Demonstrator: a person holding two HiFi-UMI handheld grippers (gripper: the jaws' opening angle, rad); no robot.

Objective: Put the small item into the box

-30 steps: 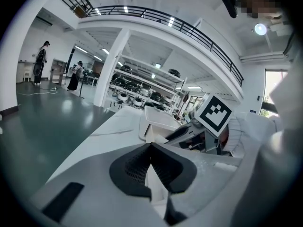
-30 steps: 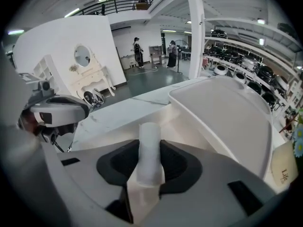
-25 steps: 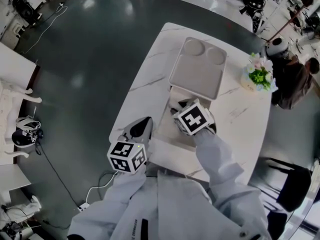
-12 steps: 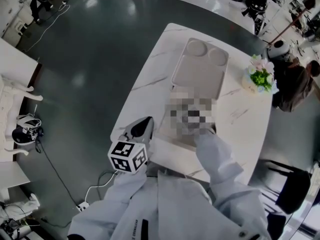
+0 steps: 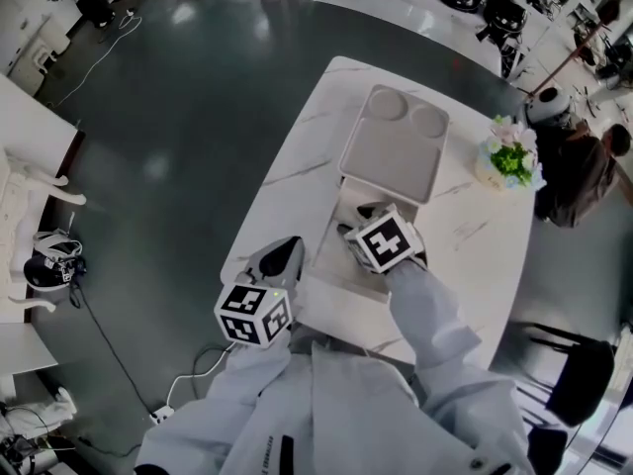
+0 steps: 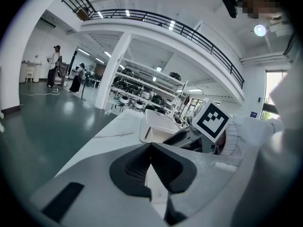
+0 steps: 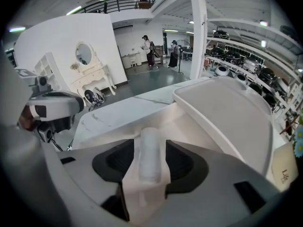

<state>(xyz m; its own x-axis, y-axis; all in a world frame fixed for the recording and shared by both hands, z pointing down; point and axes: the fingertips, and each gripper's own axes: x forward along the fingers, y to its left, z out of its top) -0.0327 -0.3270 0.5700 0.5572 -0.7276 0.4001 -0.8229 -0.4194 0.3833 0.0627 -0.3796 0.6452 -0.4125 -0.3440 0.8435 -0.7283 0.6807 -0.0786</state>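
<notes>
A small white cylinder [image 7: 150, 155] lies lengthwise between the jaws of my right gripper [image 7: 150, 167], over the inside of the open white box [image 7: 189, 119]. The jaws are opening and narrow gaps show beside the cylinder. In the head view the right gripper [image 5: 361, 218] hangs over the box [image 5: 331, 260], whose flat lid [image 5: 391, 146] lies back beyond it. My left gripper [image 5: 283, 252] rests at the table's near left edge, jaws together and empty. In the left gripper view its tips [image 6: 151, 146] point toward the box [image 6: 158, 126].
The box stands on a white marble table [image 5: 297, 156]. A flower pot [image 5: 511, 151] sits at its right edge, with a person [image 5: 579, 166] beyond it. Dark floor surrounds the table, and a cable [image 5: 198, 369] runs on it near left.
The right gripper stays over the box in nearly the same spot. The left gripper has not moved.
</notes>
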